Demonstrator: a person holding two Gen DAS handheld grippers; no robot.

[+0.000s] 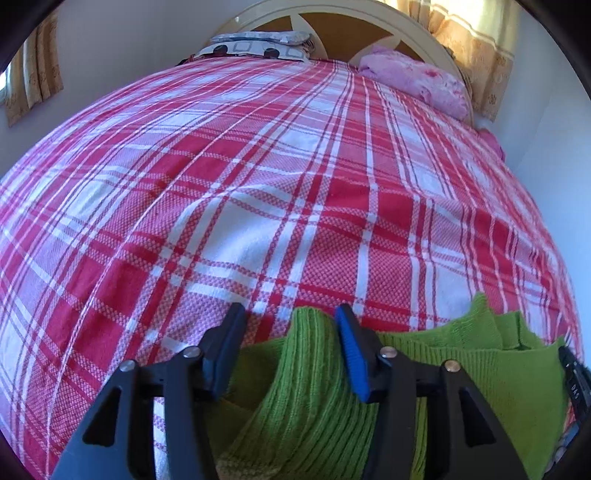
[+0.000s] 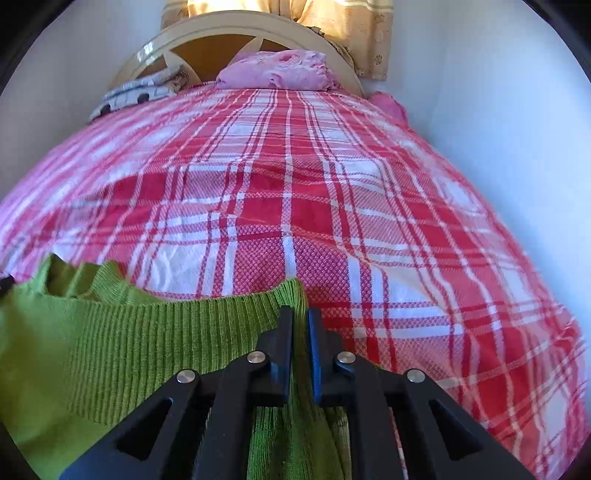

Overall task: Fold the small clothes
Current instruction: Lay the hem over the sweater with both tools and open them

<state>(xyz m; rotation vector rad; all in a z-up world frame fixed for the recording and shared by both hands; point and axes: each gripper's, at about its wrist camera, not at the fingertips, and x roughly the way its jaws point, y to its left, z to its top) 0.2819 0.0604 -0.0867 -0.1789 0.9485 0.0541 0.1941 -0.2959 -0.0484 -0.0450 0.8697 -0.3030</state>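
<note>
- A green ribbed knitted garment [image 1: 461, 354] is seen lying at the near edge of a bed covered with a red, pink and white plaid cloth [image 1: 258, 184]; its ribbed hem is spread from left to right across the near part of both views.
- The left tongs [image 1: 290, 314] are held wide apart; a raised fold of the green knit is seen between the two fingers, against the blue pad of the right finger [image 1: 351, 350]; no pinch is made on it.
- The right tongs [image 2: 300, 314] are nearly closed, a narrow slit being left between the fingers; a strip of the green garment [image 2: 110, 332] is clamped in that slit at the right corner of the hem.
- At the far end of the bed a cream curved wooden headboard [image 2: 207, 33] is seen; a crumpled pink cloth [image 2: 277, 72] is laid at the far right, and a grey and white patterned pillow [image 1: 258, 44] at the far left.
- Yellow patterned curtains [image 2: 332, 22] are hung behind the headboard.
</note>
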